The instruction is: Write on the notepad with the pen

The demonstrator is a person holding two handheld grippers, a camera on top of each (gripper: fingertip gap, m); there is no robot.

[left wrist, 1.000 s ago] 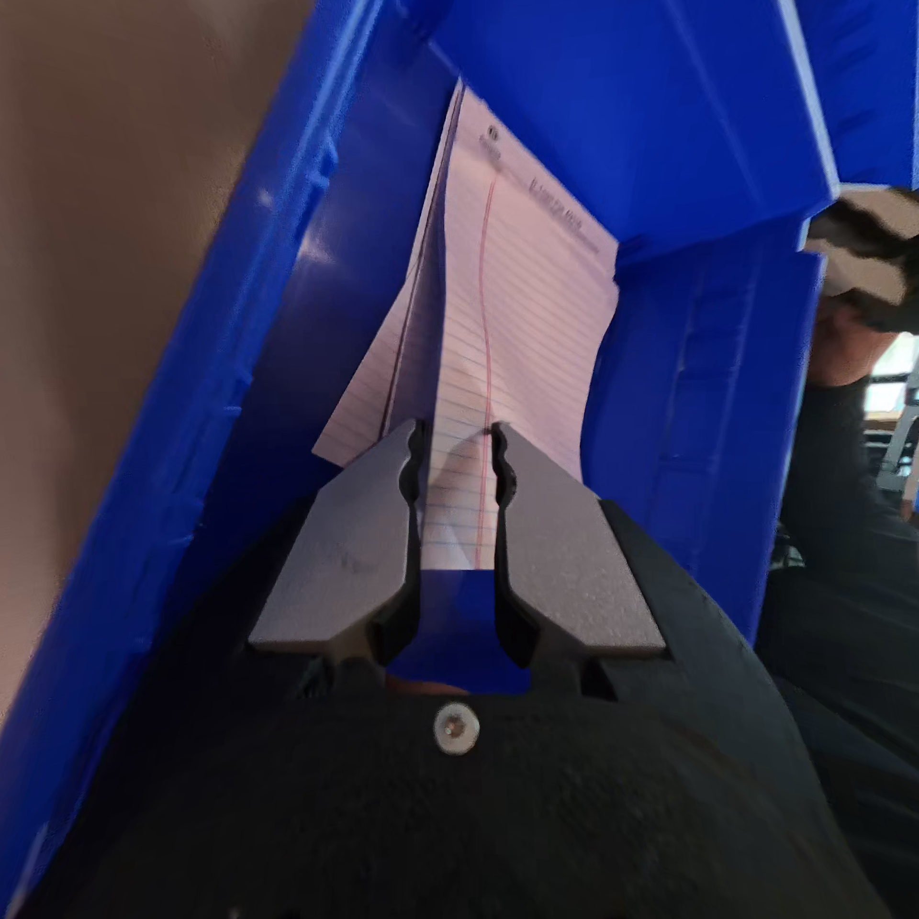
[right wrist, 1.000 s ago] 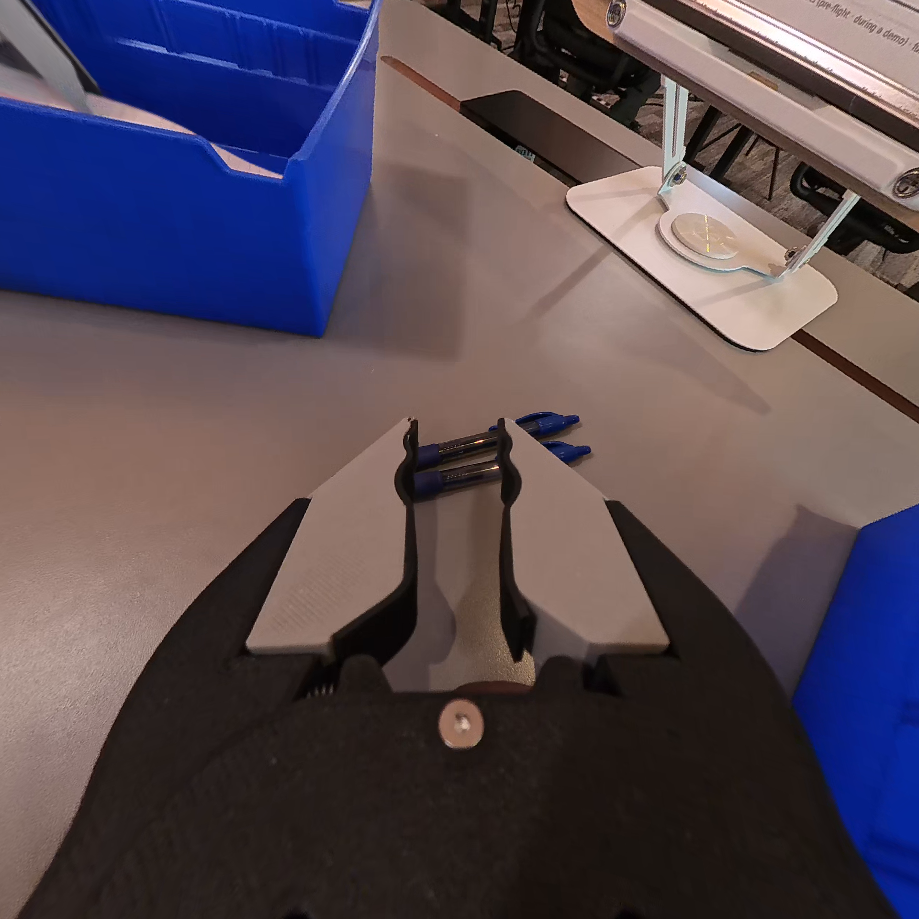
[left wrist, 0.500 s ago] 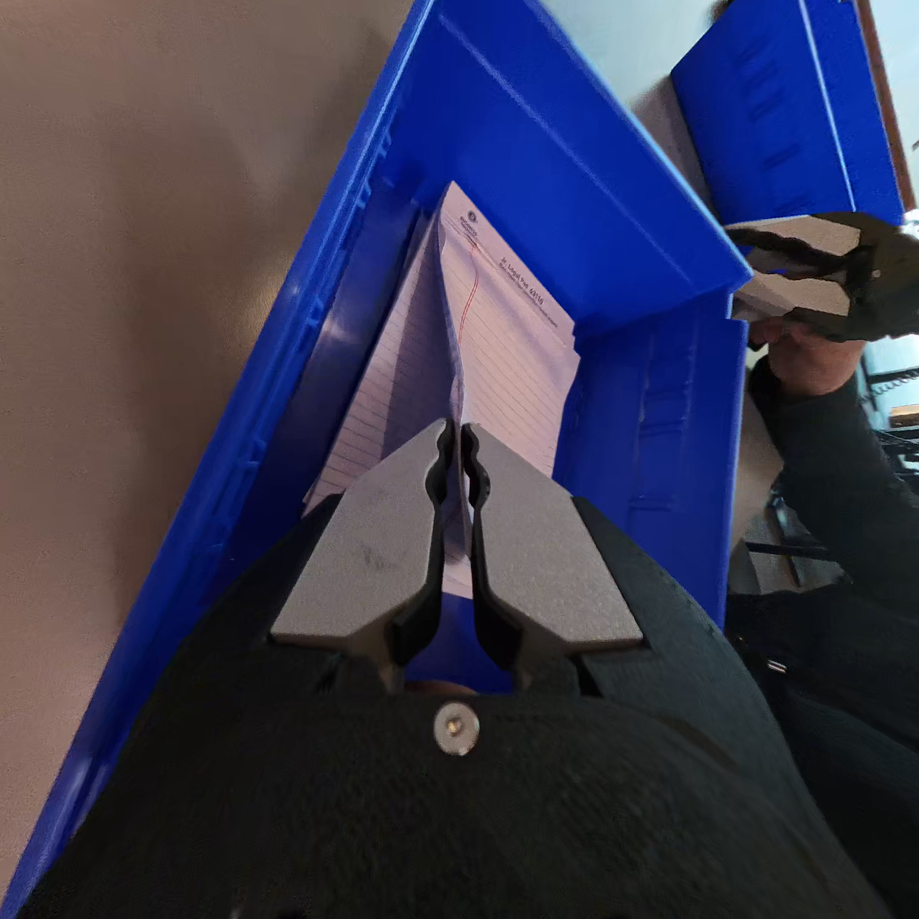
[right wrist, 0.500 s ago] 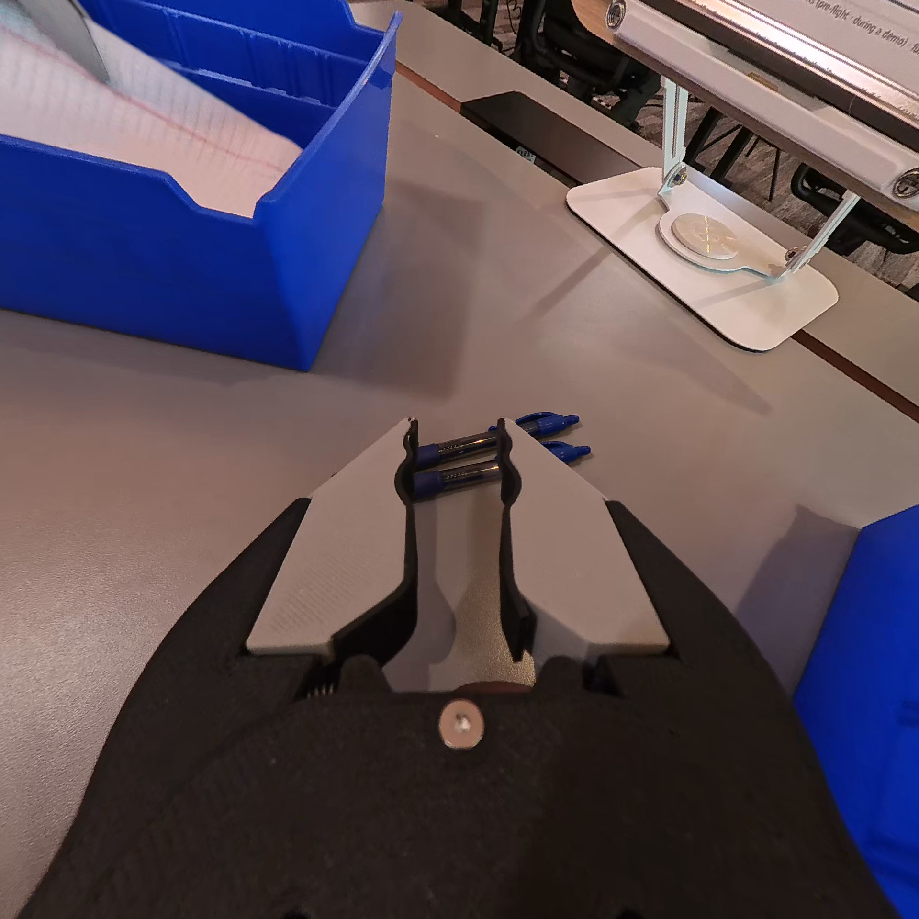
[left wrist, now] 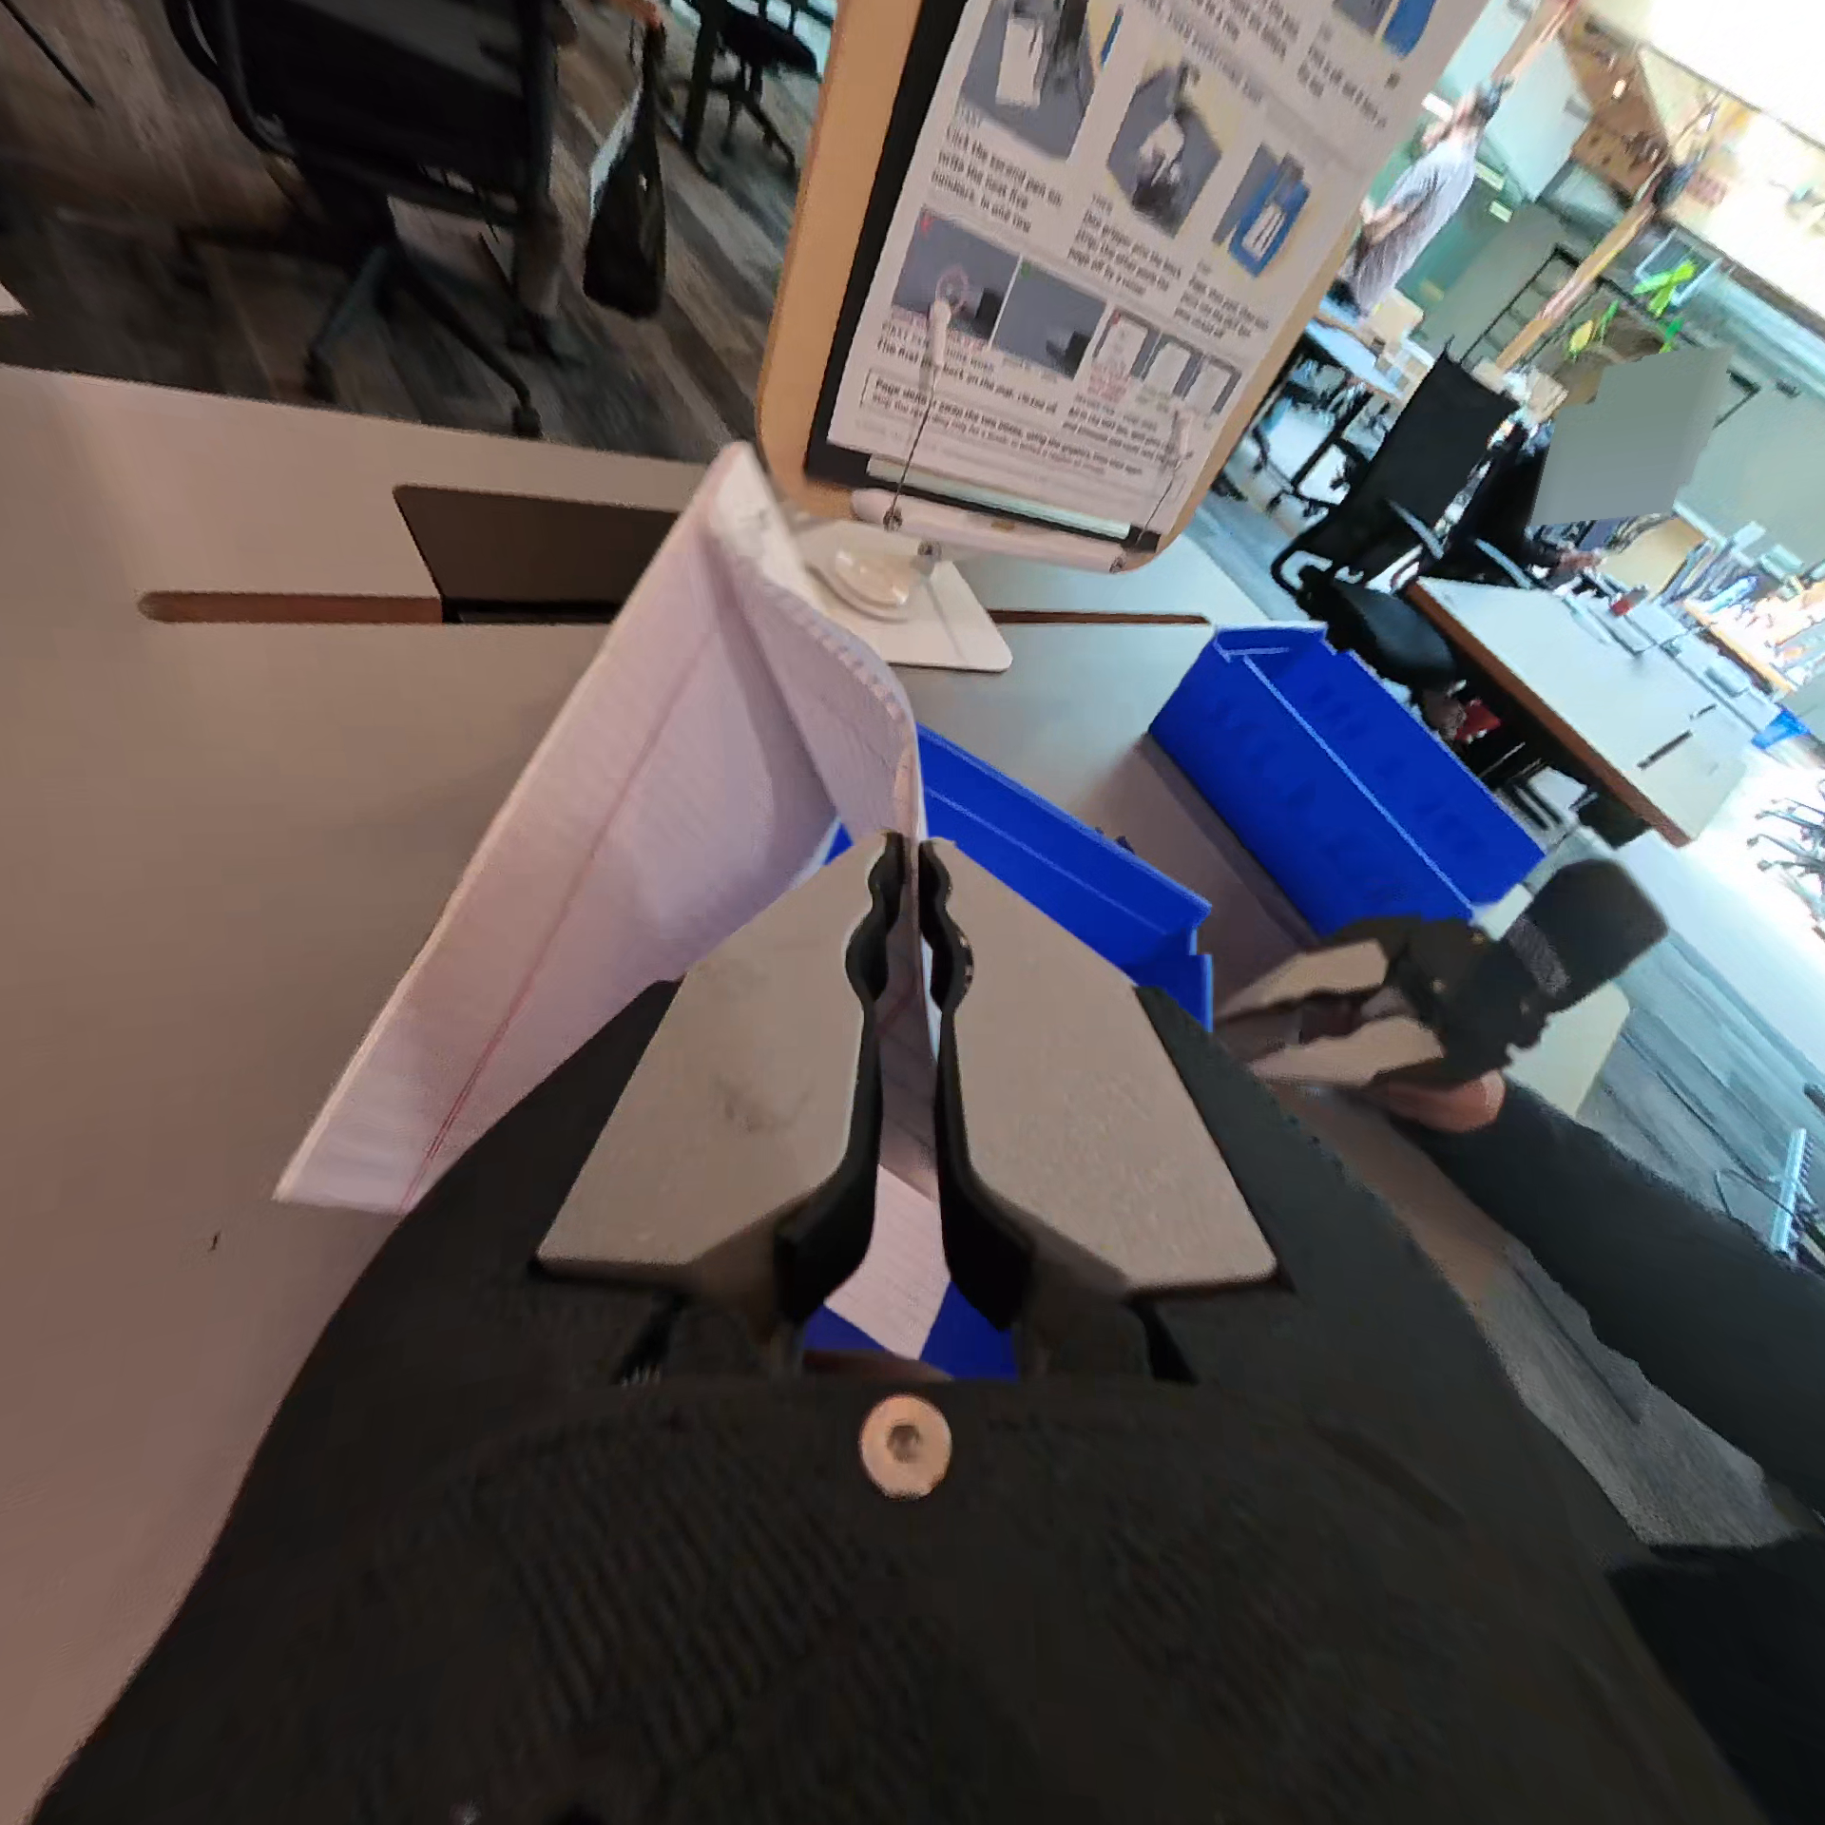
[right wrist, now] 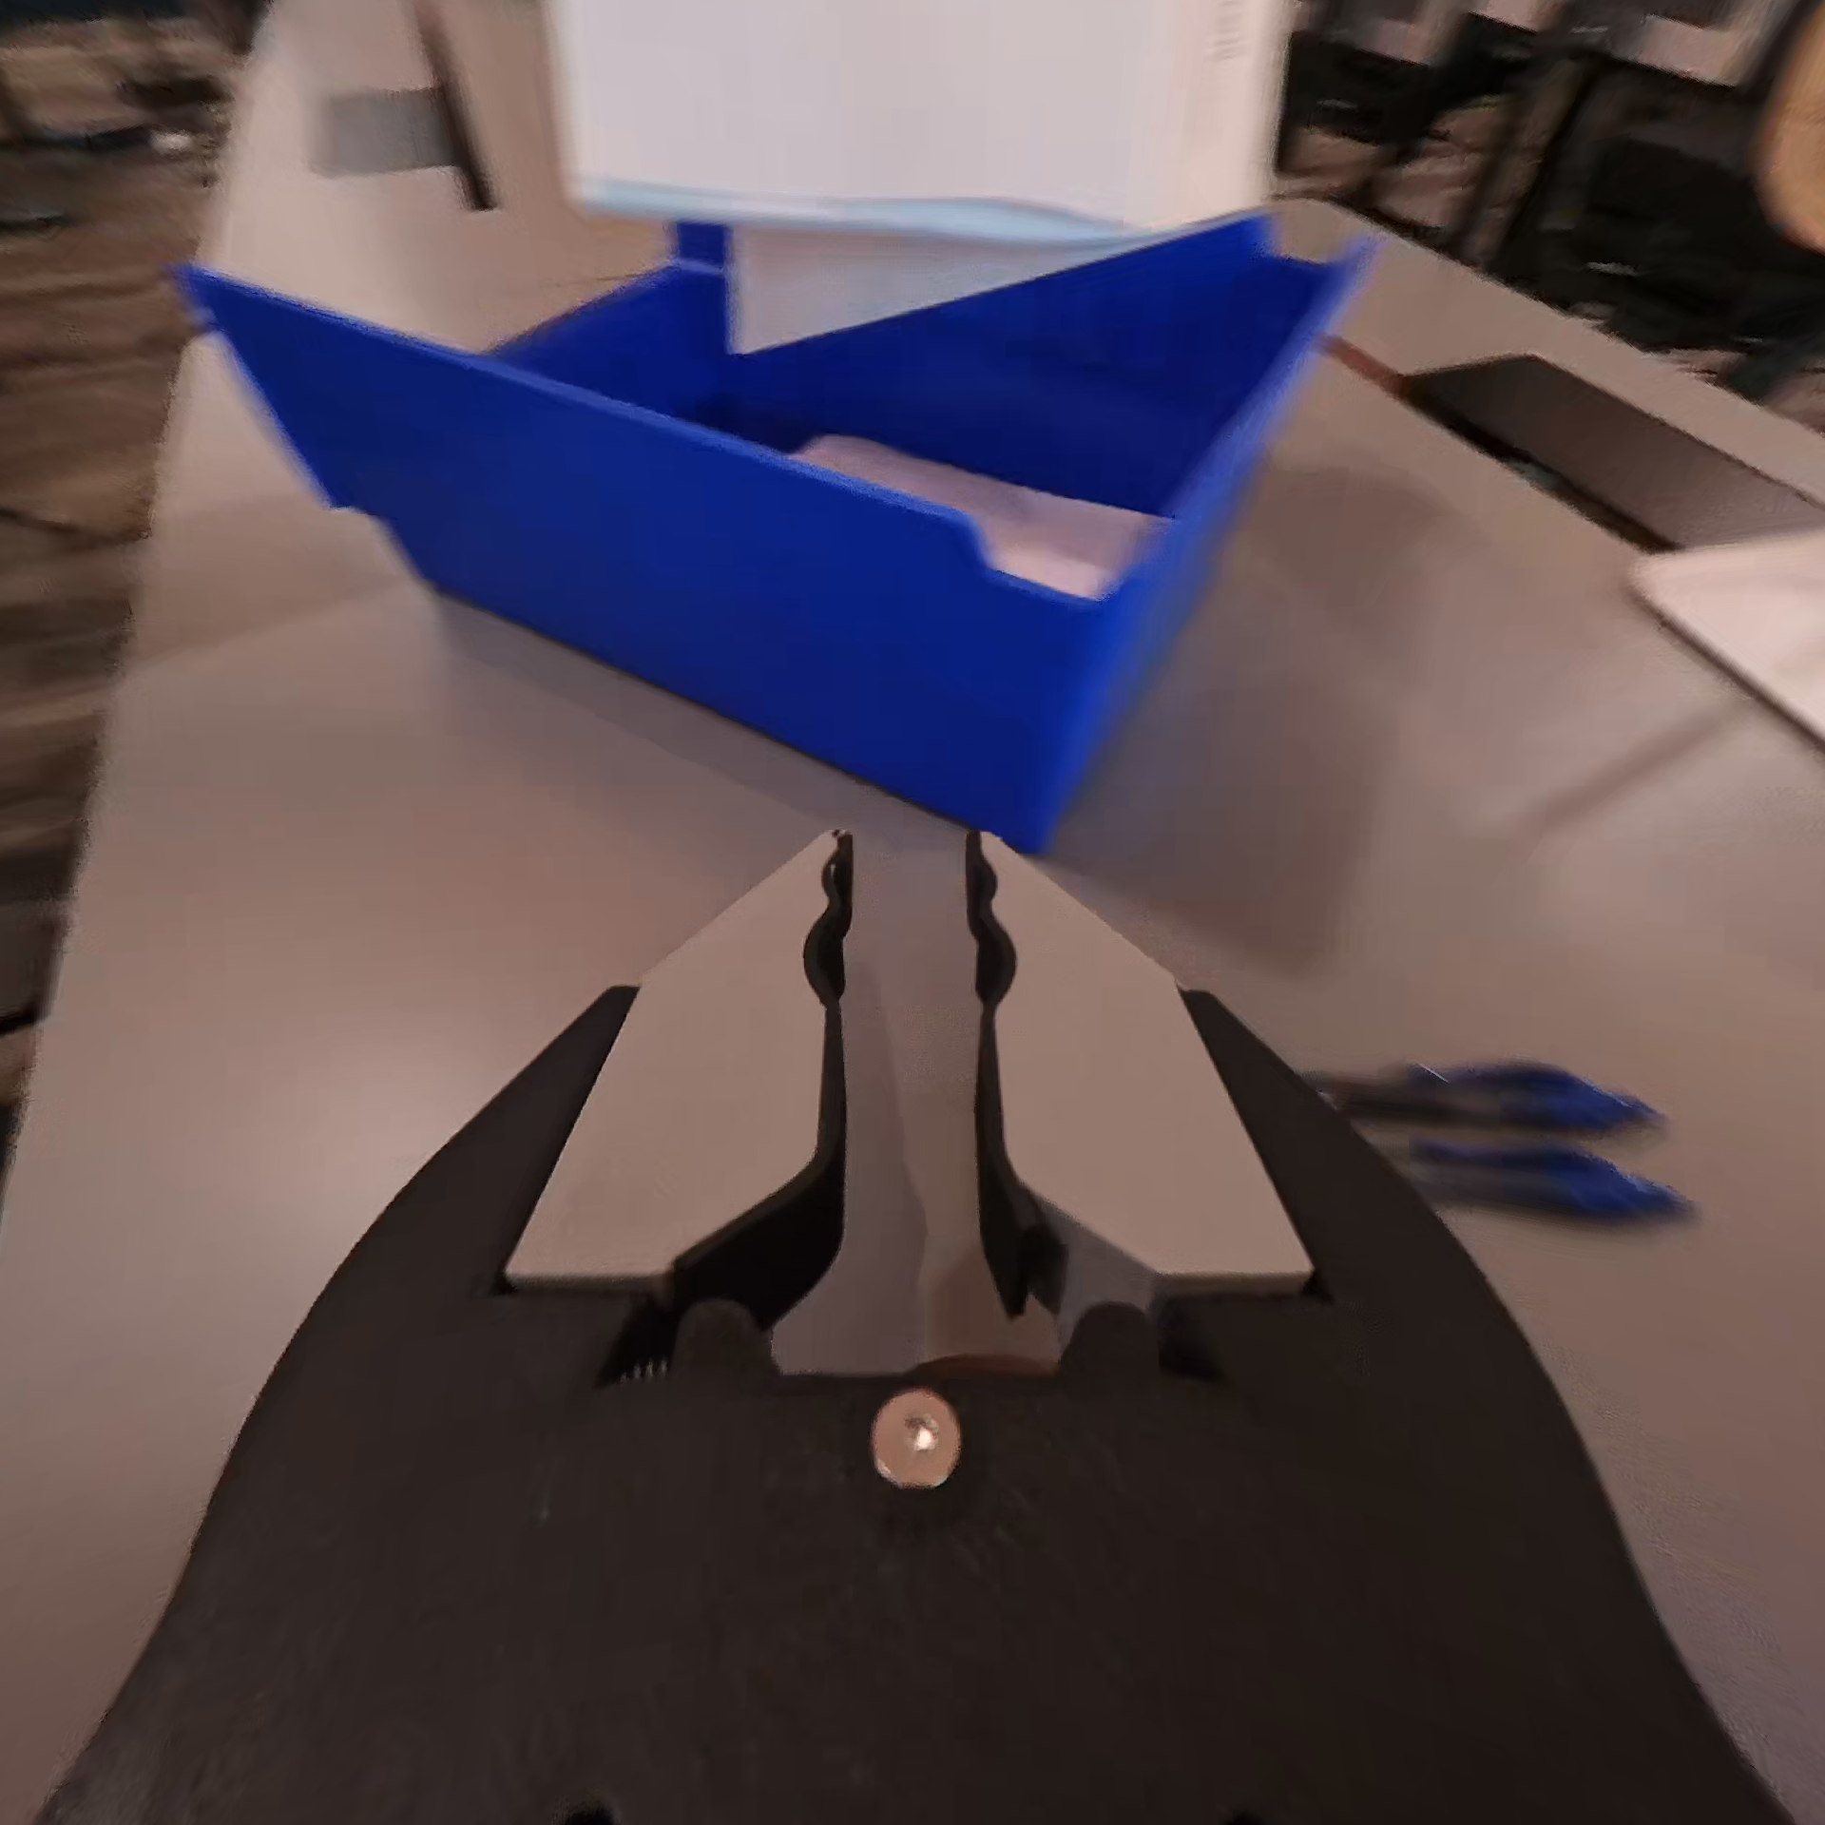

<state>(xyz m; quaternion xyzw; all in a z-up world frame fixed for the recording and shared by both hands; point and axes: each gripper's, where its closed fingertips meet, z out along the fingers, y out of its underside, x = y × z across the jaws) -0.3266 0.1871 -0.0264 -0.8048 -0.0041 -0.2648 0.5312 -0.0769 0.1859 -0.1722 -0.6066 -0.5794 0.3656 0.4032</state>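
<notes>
Left wrist view: left tool (left wrist: 907, 869), grey fingers pressed together on the edge of a white lined notepad (left wrist: 681, 839); the pad is held up clear of the grey surface (left wrist: 198, 790), tilted, extending from the fingertips toward 11 o'clock, its top sheets curling over near the tips. Blue bin (left wrist: 1067, 889) just behind the tool at 1 o'clock, partly hidden by it and by the pad. Second blue bin (left wrist: 1333, 770) farther off at 2 o'clock. Board on a white stand (left wrist: 1067, 247) at 12 o'clock, bearing printed sheets. Right tool (left wrist: 1244, 1032) visible at 3 o'clock, held by a hand on a dark-sleeved arm, fingers pointing left. Office chairs and other tables in the background at upper right. Right wrist view, blurred: right tool (right wrist: 907, 859), fingers spread with only the surface (right wrist: 346, 889) between them, holding nothing. Blue bin (right wrist: 741, 573) at 12 o'clock, just beyond the fingertips, with pale paper lying in its near right corner. Notepad (right wrist: 889, 109) above the bin at the top edge, lifted well clear of the bin floor. Two blue pens (right wrist: 1541, 1150) lying side by side on the surface at 3 o'clock, beside the right finger and apart from it.
</notes>
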